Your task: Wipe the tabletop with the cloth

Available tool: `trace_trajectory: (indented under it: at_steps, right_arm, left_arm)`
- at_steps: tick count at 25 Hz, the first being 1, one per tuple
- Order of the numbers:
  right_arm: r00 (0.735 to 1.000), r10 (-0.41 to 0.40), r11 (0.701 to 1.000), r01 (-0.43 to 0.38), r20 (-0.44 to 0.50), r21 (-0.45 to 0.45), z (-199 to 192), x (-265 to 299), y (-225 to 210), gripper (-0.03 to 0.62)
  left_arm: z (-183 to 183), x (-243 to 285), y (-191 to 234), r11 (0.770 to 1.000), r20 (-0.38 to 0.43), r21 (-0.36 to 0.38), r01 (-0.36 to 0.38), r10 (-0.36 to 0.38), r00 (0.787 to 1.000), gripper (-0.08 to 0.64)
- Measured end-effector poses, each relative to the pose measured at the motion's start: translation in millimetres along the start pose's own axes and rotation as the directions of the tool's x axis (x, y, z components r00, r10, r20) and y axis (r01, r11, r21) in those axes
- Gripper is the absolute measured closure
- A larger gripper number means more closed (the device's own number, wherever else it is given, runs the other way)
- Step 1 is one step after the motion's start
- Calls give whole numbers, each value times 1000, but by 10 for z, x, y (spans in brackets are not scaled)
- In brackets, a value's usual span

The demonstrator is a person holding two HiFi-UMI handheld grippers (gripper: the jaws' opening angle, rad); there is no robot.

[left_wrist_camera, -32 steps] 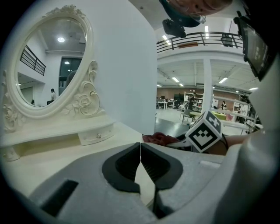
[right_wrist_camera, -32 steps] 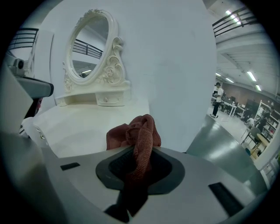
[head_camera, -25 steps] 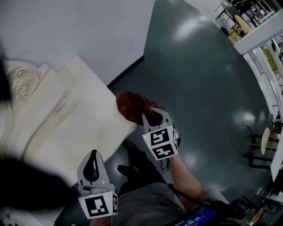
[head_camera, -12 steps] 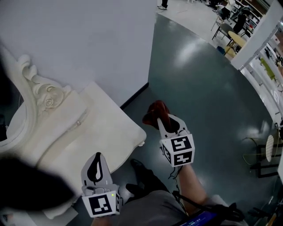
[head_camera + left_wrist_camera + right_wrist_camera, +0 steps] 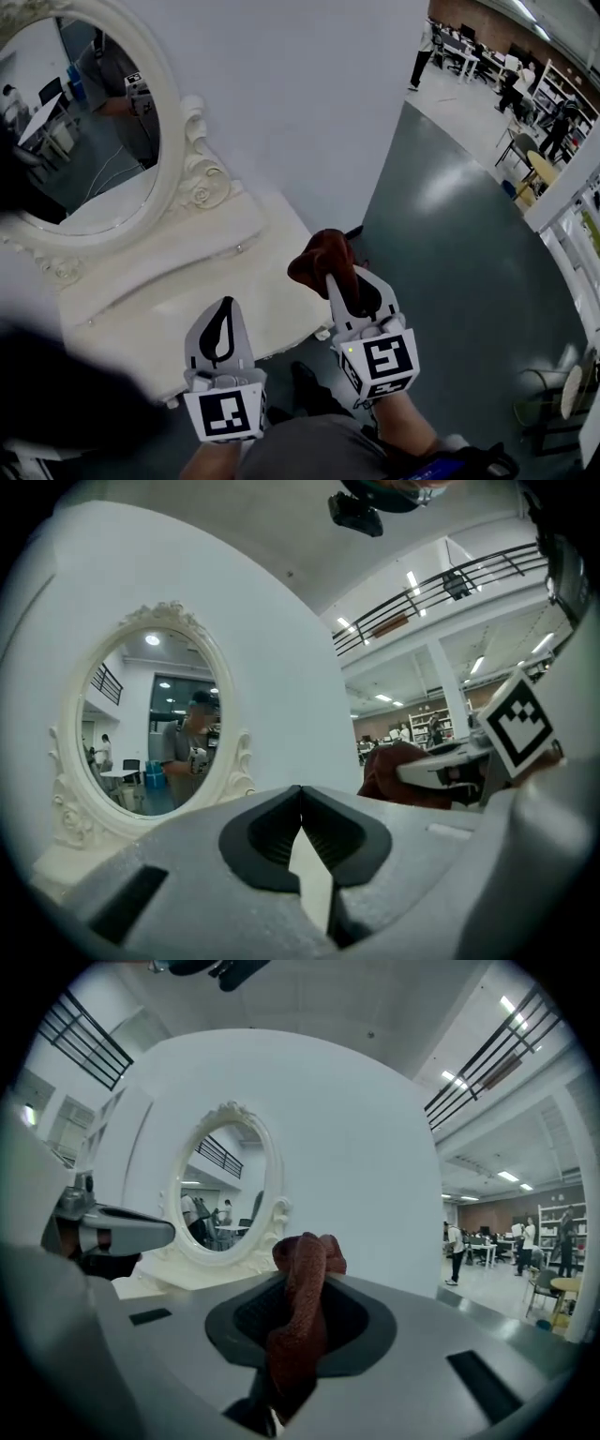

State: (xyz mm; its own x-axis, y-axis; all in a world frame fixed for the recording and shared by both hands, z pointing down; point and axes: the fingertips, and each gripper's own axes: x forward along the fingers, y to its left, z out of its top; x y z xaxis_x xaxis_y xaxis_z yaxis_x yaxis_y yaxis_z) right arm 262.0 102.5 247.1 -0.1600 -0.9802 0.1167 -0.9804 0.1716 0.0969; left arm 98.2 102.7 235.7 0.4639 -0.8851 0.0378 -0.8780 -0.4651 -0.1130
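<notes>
Both grippers have risen since a second ago. The right gripper [image 5: 339, 281] is clamped on the red cloth [image 5: 319, 255]. The cloth then lay at the corner of the table [image 5: 159, 291] and is now lifted off it, by its right edge. The left gripper [image 5: 225, 314] is closed and empty. A mirror [image 5: 80, 122] has come into view.
</notes>
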Motion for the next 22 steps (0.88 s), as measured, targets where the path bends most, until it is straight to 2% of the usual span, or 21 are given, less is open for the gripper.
trace_trajectory:
  at_steps: [5,8,14,22]
  right_arm:
    - [982,186,982,-186,30,-10,-4,-15,1006,520]
    - [961,275,961,-275,10,-35,-94,-38,1503,519]
    - [941,335,941,-332,50,-62,4,-24,1957,520]
    - [924,382,922,-378,30,-83,68,-71,2357,522]
  left_arm:
    - [-41,-435,340,994,1,24,-102,102,995,545]
    - [-172,-732,543,986,-27,-2,-168,168,985,545]
    - [-254,-1152,901,967,-31,-2,-257,256,966,545]
    - [-277,-1413,1177,951,-24,-32,-306,305,952,545]
